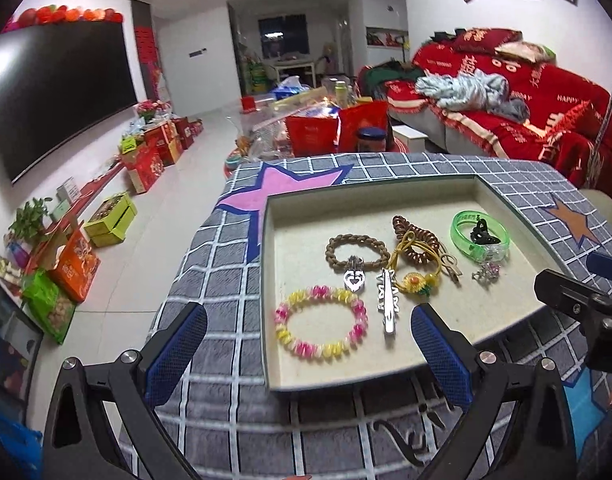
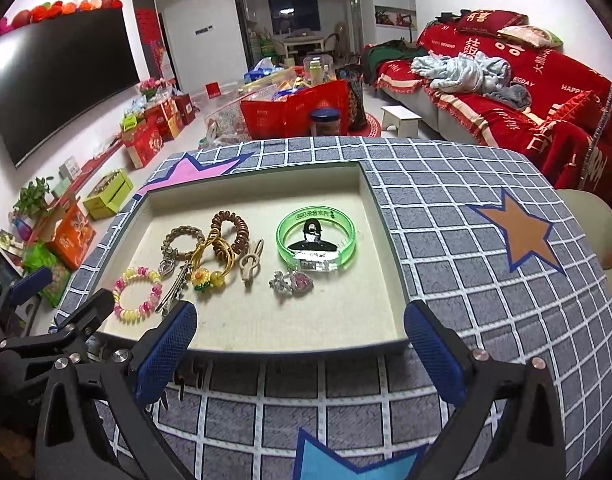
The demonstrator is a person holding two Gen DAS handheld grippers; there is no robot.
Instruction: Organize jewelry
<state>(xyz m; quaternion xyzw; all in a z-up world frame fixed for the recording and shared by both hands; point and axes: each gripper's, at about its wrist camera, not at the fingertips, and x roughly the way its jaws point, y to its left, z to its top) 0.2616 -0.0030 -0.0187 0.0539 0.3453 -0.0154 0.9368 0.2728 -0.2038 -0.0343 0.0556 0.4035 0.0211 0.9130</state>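
In the left wrist view, the right gripper (image 1: 594, 280) enters at the right edge, mostly cut off, so its finger spacing cannot be judged. The left gripper's right finger pad (image 1: 440, 354) covers part of the tray's near rim (image 1: 346, 388). The black clip (image 1: 482, 234) inside the green bangle (image 1: 480, 236) is too small to make out.

In the right wrist view, the silver hair clip (image 2: 174, 288) has its near end hidden behind the right gripper's left finger pad (image 2: 166, 354). The left gripper (image 2: 26, 296) sits at the lower left, cut by the frame edge. Lettering on the green bangle (image 2: 316, 238) is unreadable. The blue star (image 2: 346, 460) on the tablecloth is cropped at the bottom edge.
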